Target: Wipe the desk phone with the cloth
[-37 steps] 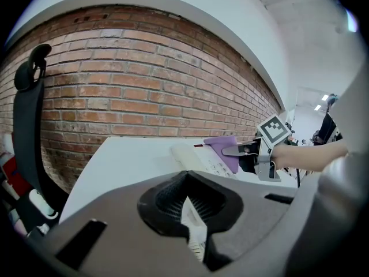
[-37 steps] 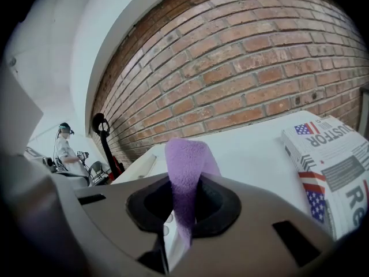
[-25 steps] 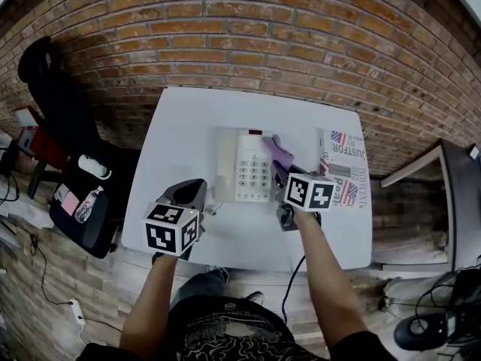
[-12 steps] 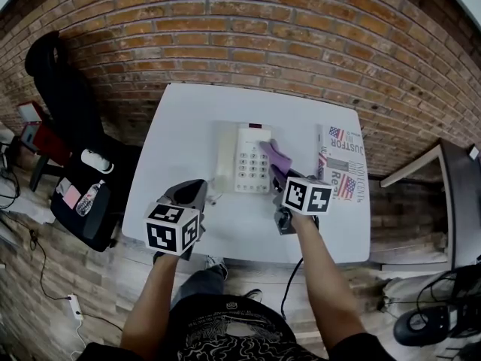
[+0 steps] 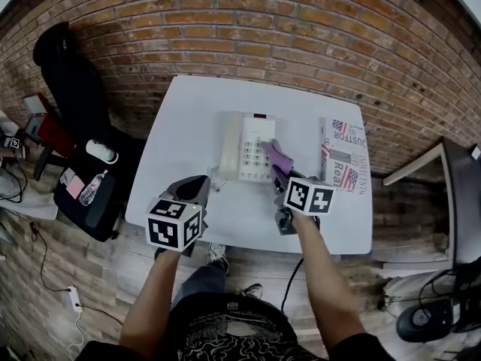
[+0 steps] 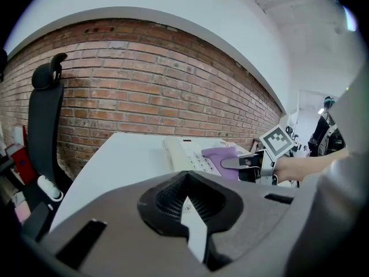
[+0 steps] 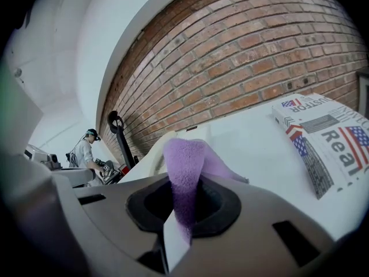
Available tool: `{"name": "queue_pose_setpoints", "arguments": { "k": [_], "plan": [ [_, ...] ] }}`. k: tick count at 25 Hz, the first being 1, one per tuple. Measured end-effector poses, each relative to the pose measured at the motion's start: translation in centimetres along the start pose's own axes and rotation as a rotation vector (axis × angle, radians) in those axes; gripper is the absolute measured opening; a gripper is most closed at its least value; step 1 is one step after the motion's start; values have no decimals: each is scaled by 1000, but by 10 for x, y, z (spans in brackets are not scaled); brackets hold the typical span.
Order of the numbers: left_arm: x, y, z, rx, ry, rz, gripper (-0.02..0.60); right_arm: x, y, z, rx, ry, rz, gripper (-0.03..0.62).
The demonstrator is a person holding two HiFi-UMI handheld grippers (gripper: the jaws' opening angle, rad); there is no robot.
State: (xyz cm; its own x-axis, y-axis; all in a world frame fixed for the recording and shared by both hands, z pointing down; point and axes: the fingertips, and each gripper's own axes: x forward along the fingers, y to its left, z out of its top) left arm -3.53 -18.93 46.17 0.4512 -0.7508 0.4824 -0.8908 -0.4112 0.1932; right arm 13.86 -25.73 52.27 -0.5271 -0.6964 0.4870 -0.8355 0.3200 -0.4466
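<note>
A white desk phone (image 5: 246, 147) sits in the middle of the white table (image 5: 188, 119); its handset lies on its left side. My right gripper (image 5: 279, 173) is shut on a purple cloth (image 5: 276, 156), which drapes over the keypad's right edge. In the right gripper view the purple cloth (image 7: 185, 175) rises from the closed jaws, with the phone (image 7: 158, 154) behind it. My left gripper (image 5: 194, 194) hovers over the table's front edge, left of the phone, shut with nothing in it. From the left gripper view, the phone (image 6: 190, 154) and cloth (image 6: 220, 157) lie ahead.
A folded newspaper (image 5: 343, 164) lies on the table's right side. A black office chair (image 5: 64, 81) and a dark bag (image 5: 86, 194) stand on the floor to the left. A brick wall (image 5: 301, 36) backs the table. A wooden table (image 5: 443, 194) stands at the right.
The right gripper has dragged the cloth from the phone's upper right down along the keypad's right edge. The left gripper has stayed where it was.
</note>
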Motion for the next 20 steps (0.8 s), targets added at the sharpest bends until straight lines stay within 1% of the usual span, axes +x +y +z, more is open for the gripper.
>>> {"name": "queue_pose_setpoints", "arguments": {
  "k": [9, 14, 20],
  "plan": [
    [-17, -3, -13, -17, -1, 20, 6, -8, 8, -11, -7, 1, 7, 46],
    [-19, -6, -18, -26, -1, 18, 6, -12, 10, -14, -4, 5, 15, 46],
    [-22, -14, -20, -31, -6, 19, 6, -15, 22, -27, -3, 22, 42, 46]
  ]
}}
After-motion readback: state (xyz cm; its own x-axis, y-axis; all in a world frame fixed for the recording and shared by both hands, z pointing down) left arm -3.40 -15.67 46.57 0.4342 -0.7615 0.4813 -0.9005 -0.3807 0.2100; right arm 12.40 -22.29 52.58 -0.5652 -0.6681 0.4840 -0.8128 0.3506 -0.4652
